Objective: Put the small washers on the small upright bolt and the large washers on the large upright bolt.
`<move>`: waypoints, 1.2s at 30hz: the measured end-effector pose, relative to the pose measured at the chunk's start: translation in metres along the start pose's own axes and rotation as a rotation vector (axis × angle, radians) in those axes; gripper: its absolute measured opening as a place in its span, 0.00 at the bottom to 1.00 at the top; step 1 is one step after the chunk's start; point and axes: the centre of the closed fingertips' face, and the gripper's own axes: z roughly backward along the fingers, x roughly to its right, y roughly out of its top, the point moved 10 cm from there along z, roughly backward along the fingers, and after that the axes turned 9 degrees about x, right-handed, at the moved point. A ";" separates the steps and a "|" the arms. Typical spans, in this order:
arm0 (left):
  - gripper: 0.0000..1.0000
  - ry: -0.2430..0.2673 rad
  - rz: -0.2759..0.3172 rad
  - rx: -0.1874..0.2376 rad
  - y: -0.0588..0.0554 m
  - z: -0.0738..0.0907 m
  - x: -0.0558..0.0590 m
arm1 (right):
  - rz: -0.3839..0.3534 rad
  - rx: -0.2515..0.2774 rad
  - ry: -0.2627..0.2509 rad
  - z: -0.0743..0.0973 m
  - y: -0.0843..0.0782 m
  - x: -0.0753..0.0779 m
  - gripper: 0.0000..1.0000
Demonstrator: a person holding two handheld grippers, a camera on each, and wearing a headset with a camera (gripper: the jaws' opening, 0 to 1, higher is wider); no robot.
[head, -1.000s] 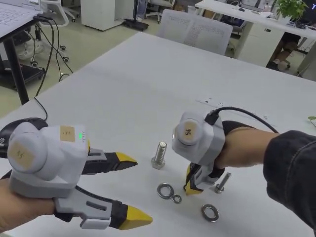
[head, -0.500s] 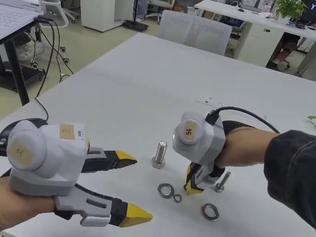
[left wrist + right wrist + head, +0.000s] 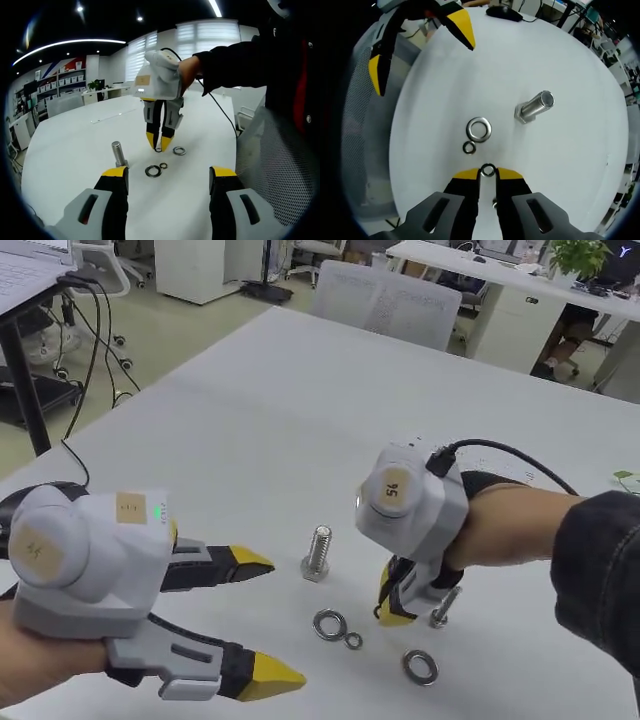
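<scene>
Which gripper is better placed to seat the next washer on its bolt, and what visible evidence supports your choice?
Right. The right gripper pinches a small washer at its tips, close beside the small bolt. The left gripper is open, empty, and farther from that bolt.

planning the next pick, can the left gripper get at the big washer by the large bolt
Probably yes: the left gripper is open and bare table lies between it and the washer.

The big bolt [image 3: 317, 552] was bright, smooth metal, and the small washer [image 3: 488, 170] and large washer [image 3: 330, 624] near it shone alike. The table [image 3: 250, 440] under the bolt was matt white and smooth. The sleeve [image 3: 600, 560], well apart from the bolt, looked like dark cloth.
</scene>
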 end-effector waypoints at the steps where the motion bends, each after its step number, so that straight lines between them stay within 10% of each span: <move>1: 0.65 -0.001 0.000 0.000 0.000 0.000 0.000 | 0.000 -0.001 -0.002 0.002 0.000 0.000 0.12; 36: 0.65 -0.014 -0.004 -0.001 0.001 -0.001 0.002 | -0.055 0.043 -0.089 0.077 -0.021 -0.001 0.12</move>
